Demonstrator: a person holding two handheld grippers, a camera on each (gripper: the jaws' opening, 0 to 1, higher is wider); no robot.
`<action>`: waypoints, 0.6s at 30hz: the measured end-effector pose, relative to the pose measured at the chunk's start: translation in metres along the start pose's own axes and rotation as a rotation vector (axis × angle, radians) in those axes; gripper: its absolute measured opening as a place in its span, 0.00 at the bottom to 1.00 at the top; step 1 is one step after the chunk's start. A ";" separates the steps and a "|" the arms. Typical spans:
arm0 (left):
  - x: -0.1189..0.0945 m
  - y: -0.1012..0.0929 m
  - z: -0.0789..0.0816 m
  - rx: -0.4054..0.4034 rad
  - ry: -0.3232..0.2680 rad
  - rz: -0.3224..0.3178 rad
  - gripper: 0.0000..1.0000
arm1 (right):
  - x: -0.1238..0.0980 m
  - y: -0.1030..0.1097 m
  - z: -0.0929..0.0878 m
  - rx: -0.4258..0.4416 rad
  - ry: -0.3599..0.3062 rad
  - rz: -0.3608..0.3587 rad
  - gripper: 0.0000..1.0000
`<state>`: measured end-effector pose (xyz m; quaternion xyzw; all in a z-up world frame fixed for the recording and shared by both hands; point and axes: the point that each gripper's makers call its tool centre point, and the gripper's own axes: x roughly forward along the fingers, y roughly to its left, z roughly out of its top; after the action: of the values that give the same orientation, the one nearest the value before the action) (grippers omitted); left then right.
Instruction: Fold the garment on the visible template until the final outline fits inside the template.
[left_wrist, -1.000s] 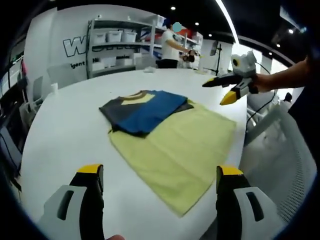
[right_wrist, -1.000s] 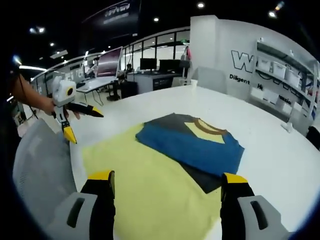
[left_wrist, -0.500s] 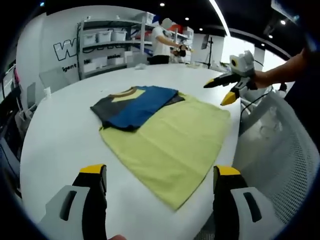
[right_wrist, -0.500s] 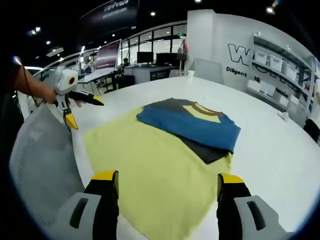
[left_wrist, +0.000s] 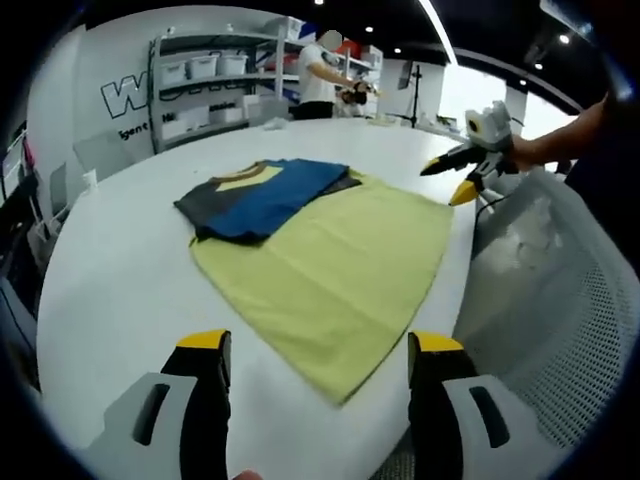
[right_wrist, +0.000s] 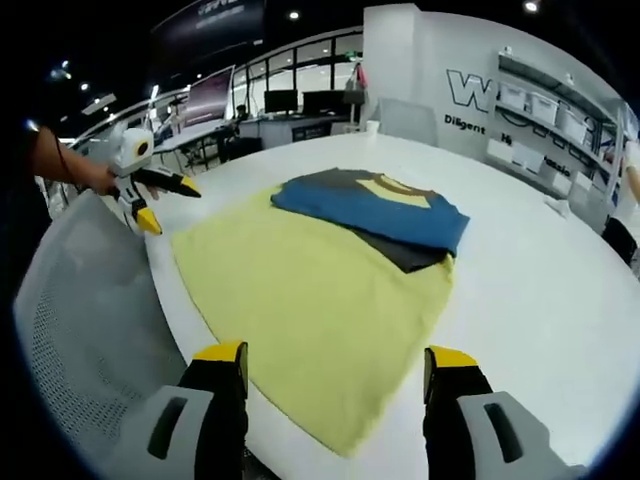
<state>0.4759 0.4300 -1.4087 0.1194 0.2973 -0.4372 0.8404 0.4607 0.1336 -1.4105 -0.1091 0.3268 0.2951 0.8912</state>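
A folded blue and dark grey garment (left_wrist: 262, 195) (right_wrist: 375, 214) with a yellow collar patch lies on the far end of a pale yellow template cloth (left_wrist: 330, 270) (right_wrist: 310, 300) on the white table (left_wrist: 120, 270). My left gripper (left_wrist: 318, 365) hangs open above the table's near edge, short of the template. My right gripper (right_wrist: 335, 375) is open too, over the template's near corner. In the left gripper view the right gripper (left_wrist: 468, 172) appears at the far right, held by a hand. In the right gripper view the left gripper (right_wrist: 150, 192) appears at the far left.
A white mesh chair back (left_wrist: 545, 300) (right_wrist: 85, 330) stands close by the table edge. Shelves with white bins (left_wrist: 210, 85) (right_wrist: 560, 110) line the wall. A person (left_wrist: 320, 75) stands beyond the table. Desks with monitors (right_wrist: 300, 110) fill the background.
Both views have pulled back and risen, so the template and garment sit farther from the jaws. The garment and cloth have not moved on the table.
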 end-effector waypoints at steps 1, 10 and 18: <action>0.000 -0.001 -0.001 -0.007 0.003 -0.006 0.67 | 0.000 0.001 -0.003 0.006 0.004 0.004 0.67; 0.001 -0.007 -0.012 0.001 0.044 -0.018 0.56 | -0.007 -0.003 -0.025 0.081 0.025 0.001 0.46; 0.001 -0.008 -0.016 -0.035 0.065 -0.029 0.49 | -0.011 -0.001 -0.049 0.095 0.082 -0.006 0.39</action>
<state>0.4641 0.4320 -1.4213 0.1146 0.3338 -0.4398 0.8258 0.4289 0.1089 -1.4406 -0.0799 0.3762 0.2718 0.8822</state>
